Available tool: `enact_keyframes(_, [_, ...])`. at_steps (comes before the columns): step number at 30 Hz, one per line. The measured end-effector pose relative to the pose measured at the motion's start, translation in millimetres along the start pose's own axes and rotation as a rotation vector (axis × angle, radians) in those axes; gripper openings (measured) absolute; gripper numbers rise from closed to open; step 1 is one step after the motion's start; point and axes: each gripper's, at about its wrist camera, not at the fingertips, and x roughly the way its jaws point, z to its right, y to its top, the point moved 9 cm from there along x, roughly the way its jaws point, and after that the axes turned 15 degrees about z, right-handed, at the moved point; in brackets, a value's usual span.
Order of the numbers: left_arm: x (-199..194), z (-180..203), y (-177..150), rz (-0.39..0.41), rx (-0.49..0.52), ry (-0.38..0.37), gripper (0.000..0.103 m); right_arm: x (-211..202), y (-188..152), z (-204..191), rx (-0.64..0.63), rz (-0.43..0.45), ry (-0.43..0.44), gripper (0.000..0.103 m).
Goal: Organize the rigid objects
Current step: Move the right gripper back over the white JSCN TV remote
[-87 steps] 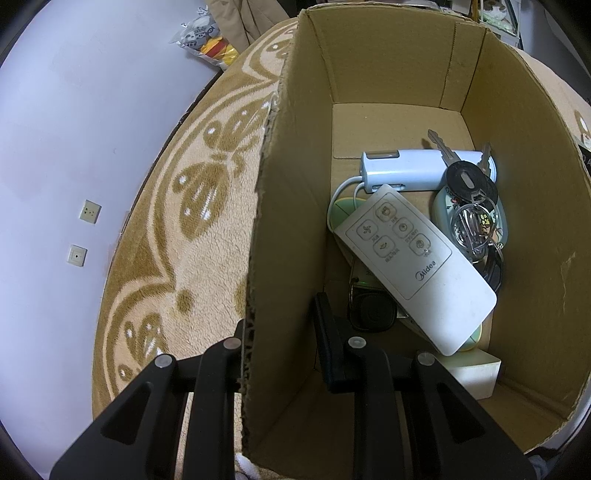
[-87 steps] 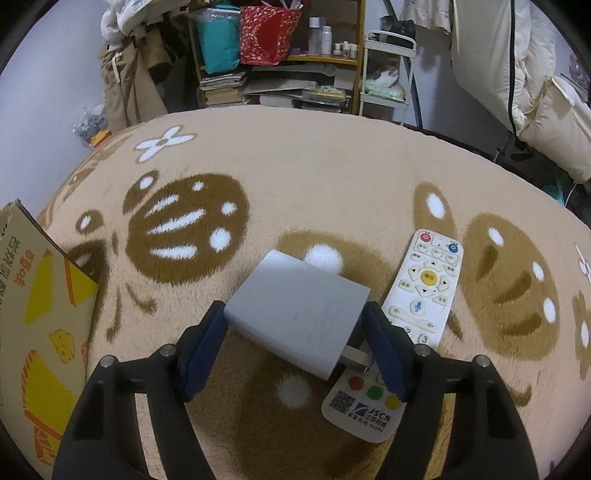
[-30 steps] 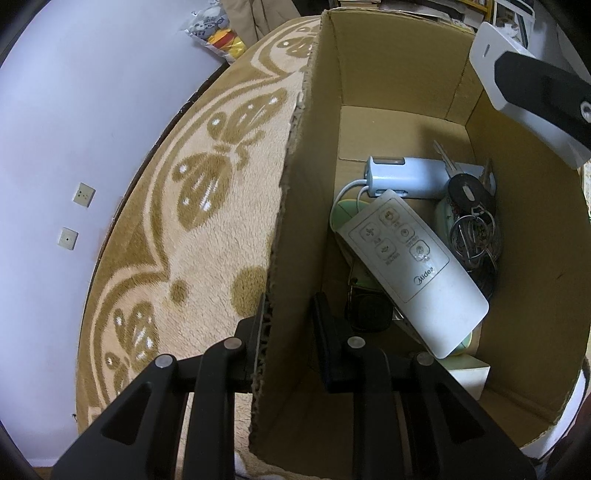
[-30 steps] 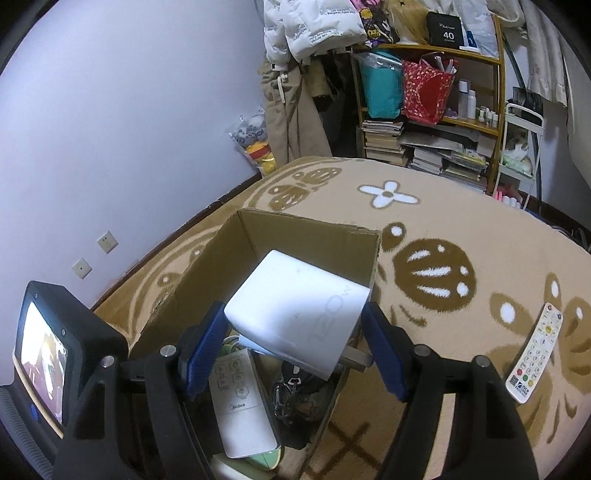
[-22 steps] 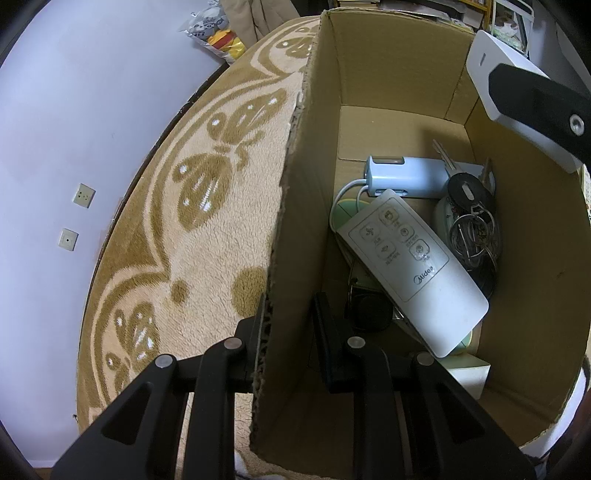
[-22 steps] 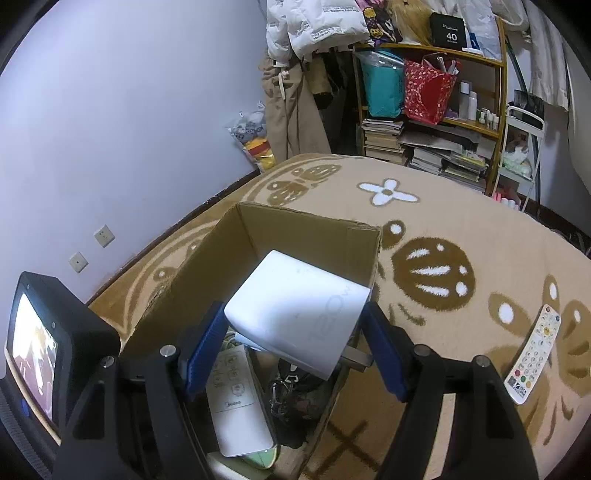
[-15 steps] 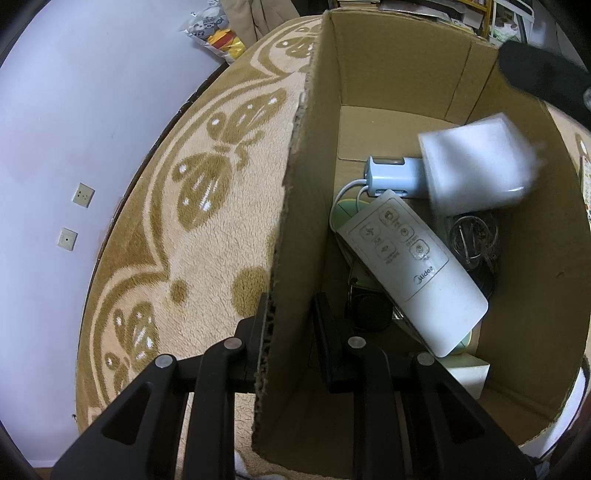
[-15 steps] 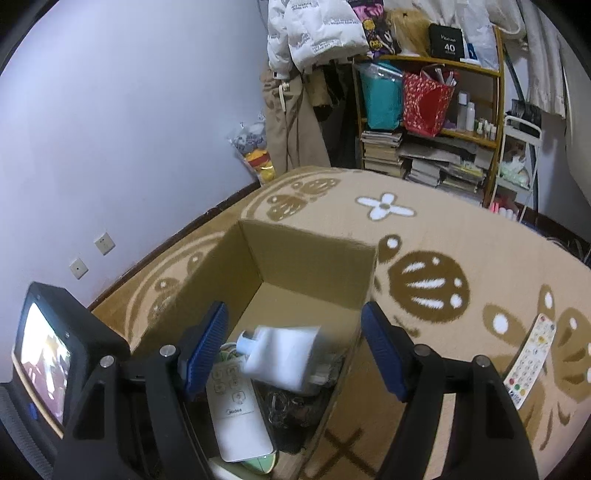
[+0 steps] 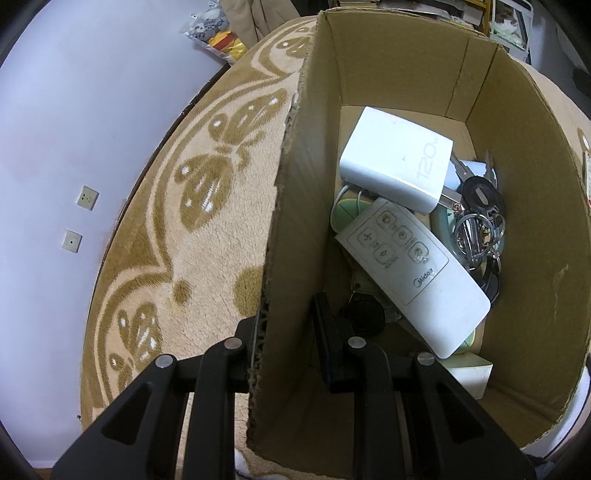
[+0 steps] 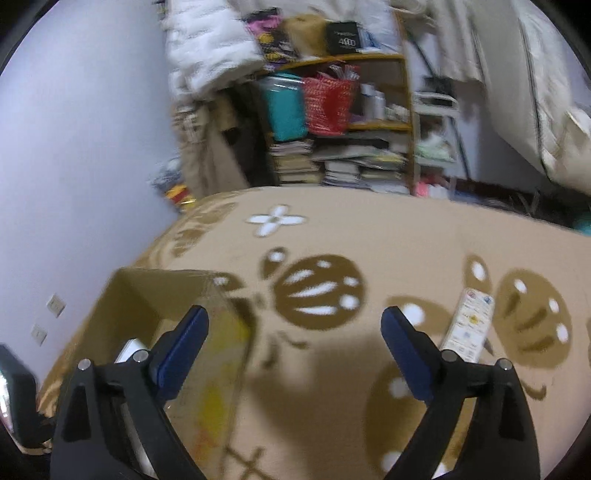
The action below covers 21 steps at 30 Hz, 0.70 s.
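Observation:
My left gripper point(image 9: 286, 334) is shut on the left wall of the open cardboard box point(image 9: 295, 206), one finger outside and one inside. In the box a white charger marked 120W point(image 9: 395, 164) lies on top of a white Midea remote point(image 9: 413, 273), a bunch of keys point(image 9: 478, 221) and a pale blue device. My right gripper point(image 10: 293, 334) is open and empty above the rug, just right of the box point(image 10: 155, 295). A white remote with coloured buttons point(image 10: 467, 325) lies on the rug beside its right finger.
A beige rug with brown butterfly patterns point(image 10: 369, 243) covers the floor. A cluttered shelf with books and bags point(image 10: 332, 122) stands at the back. A purple wall with two sockets point(image 9: 79, 218) runs along the left. A toy bag point(image 9: 216, 35) lies by the wall.
The right gripper carried the white charger over the box, opened and dropped it inside, then swung right and away. The left gripper kept its hold on the box wall.

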Motion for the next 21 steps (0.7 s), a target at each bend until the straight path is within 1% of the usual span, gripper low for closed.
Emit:
enact_keyframes(6, [-1,-1,1,-0.001,-0.012,-0.007,0.022,13,-8,60,0.046,-0.01,-0.128,0.099])
enact_keyframes(9, [-1,-2,1,0.0,-0.003,-0.003,0.022,13,-11,87,0.082,0.007,-0.169,0.099])
enact_keyframes(15, [-1,-3,0,-0.001,-0.009,-0.007,0.022,18,-20,126,0.155,-0.015,-0.234,0.099])
enact_keyframes(17, [-1,-3,0,-0.001,-0.01,-0.007,0.022,20,-27,135,0.171,-0.034,-0.256,0.099])
enact_keyframes(19, [-1,-3,0,-0.001,-0.009,-0.006,0.022,23,-35,143,0.177,-0.06,-0.277,0.096])
enact_keyframes(20, [-1,-2,0,-0.001,-0.008,-0.006,0.022,26,-43,148,0.191,-0.091,-0.284,0.096])
enact_keyframes(21, [-2,-2,0,-0.001,-0.006,-0.006,0.022,29,-48,150,0.219,-0.107,-0.269,0.093])
